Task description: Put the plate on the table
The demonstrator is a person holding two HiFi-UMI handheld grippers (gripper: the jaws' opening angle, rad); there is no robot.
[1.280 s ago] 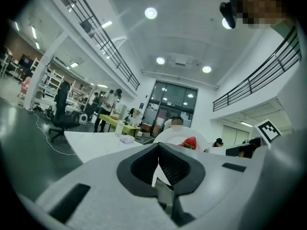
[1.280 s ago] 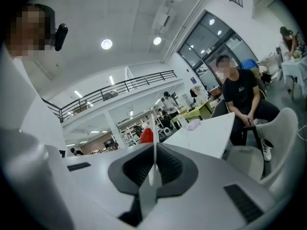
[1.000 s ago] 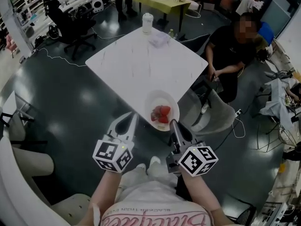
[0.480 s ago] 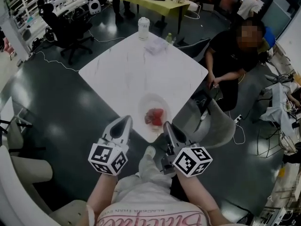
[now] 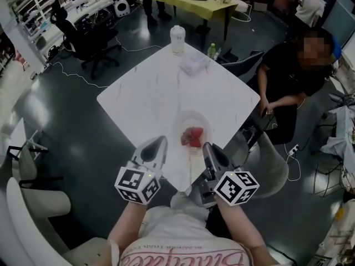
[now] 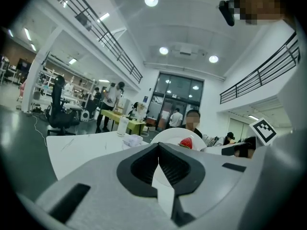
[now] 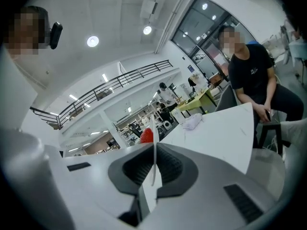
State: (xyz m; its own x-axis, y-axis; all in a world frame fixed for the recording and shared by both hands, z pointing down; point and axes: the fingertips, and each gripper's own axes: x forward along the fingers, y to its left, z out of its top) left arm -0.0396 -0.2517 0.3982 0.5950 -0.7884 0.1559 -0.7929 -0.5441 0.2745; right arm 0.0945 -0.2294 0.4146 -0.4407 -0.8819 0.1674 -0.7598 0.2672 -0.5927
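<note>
A white plate with red strawberries is over the near corner of the white table. My right gripper is shut on the plate's near rim. In the right gripper view the thin rim stands edge-on between the jaws of the right gripper, a strawberry just behind it. My left gripper is left of the plate, shut and empty. From the left gripper the plate shows beyond the jaws. Whether the plate rests on the table I cannot tell.
A white jar, a clear packet and a small green bottle sit at the table's far corner. A person in black sits at the right by a grey chair. A black office chair stands far left.
Both grippers have moved forward over the table's near corner. The plate, earlier hanging past the corner above the floor, is now over the tabletop. The right gripper has kept its hold.
</note>
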